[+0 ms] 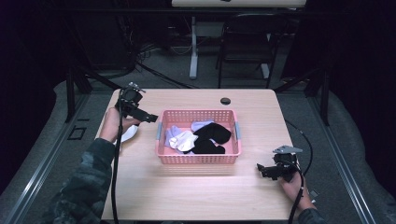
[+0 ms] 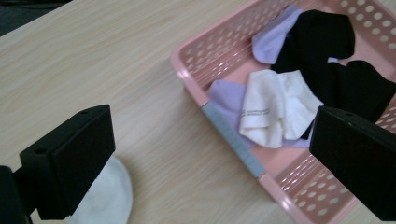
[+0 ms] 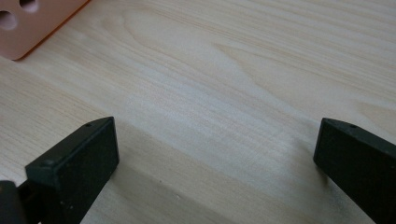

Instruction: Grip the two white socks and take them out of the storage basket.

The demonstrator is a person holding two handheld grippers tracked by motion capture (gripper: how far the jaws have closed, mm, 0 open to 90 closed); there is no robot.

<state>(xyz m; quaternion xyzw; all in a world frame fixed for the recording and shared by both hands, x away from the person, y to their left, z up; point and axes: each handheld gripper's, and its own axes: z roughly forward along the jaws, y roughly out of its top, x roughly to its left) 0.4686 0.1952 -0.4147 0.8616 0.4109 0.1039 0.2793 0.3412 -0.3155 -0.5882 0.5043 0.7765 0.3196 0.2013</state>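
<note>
Left gripper point(image 1: 150, 118) hangs spread and empty above a white sock point(image 2: 105, 198) on the counter point(image 1: 187, 196) beside a pink basket point(image 1: 198, 159); right gripper point(image 1: 262, 169) rests spread.

Matt wood-grain desk point(image 1: 196, 186); perforated pink plastic basket point(image 1: 198, 158); soft cloth socks point(image 2: 280, 105); matt black jaws.
</note>
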